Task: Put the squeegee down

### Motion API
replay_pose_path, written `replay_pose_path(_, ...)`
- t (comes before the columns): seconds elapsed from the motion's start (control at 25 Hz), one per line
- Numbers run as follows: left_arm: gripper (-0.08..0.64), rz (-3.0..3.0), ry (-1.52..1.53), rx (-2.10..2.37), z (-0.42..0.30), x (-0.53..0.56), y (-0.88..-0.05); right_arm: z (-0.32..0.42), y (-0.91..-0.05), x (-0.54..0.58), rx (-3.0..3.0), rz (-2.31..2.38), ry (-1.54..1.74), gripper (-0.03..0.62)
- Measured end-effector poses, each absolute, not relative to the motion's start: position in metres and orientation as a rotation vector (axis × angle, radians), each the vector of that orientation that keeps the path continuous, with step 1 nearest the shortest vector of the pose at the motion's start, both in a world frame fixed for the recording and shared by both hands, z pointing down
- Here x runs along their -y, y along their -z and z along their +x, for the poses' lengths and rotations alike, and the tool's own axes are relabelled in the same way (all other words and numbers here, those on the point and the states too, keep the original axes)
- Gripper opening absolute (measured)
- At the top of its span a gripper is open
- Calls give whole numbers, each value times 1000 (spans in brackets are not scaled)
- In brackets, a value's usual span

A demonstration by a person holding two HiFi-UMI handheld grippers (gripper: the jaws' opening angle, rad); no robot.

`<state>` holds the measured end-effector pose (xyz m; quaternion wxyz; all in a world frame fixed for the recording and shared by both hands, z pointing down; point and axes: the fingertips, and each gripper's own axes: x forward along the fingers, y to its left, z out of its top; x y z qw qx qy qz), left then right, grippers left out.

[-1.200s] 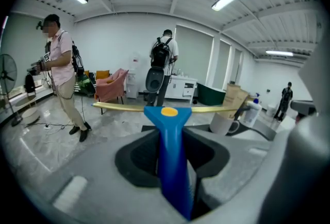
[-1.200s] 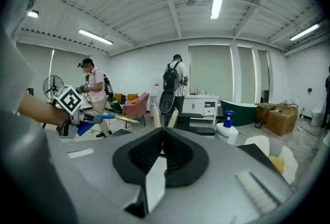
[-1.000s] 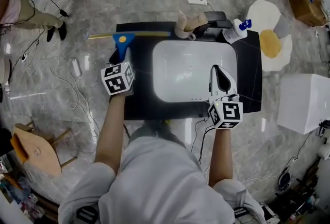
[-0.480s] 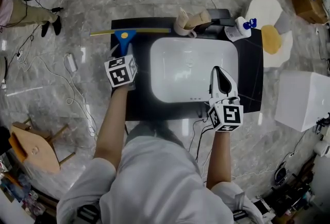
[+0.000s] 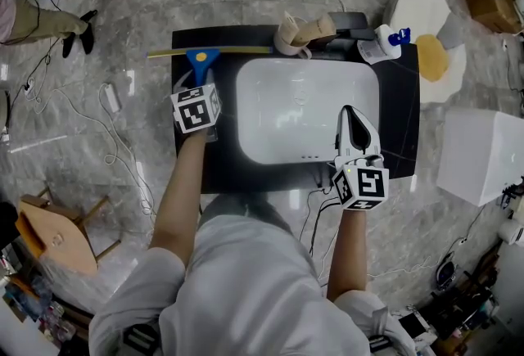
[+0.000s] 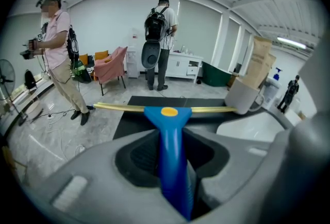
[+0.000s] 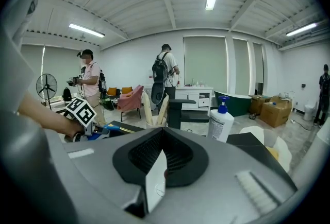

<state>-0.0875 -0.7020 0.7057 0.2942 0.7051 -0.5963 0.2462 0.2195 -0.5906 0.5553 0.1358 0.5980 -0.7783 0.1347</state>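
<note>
The squeegee (image 5: 201, 60) has a blue handle and a long yellow blade, which lies crosswise over the far left corner of the black table (image 5: 188, 166). My left gripper (image 5: 201, 87) is shut on its handle. In the left gripper view the blue squeegee (image 6: 167, 135) runs straight out between the jaws; I cannot tell whether the blade touches the table. My right gripper (image 5: 352, 113) hovers over the right side of the white basin (image 5: 307, 109), jaws together at the tips (image 7: 162, 130), with a thin white sliver between them.
A cup of paper rolls (image 5: 299, 35) and a spray bottle (image 5: 378, 47) stand at the table's far edge. A white box (image 5: 479, 158) sits to the right and a wooden stool (image 5: 57, 240) to the left. Cables cross the floor. Two people (image 6: 59, 58) stand beyond.
My left gripper has sunk lower toward the table with the squeegee still in it. The right gripper has hardly moved.
</note>
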Motion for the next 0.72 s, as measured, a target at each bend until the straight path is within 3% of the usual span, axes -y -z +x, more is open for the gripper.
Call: replay_pose_path(0.72, 133, 1856, -681, 1567, -82, 702, -719, 226, -557, 590, 2231, 1732, -393, 2)
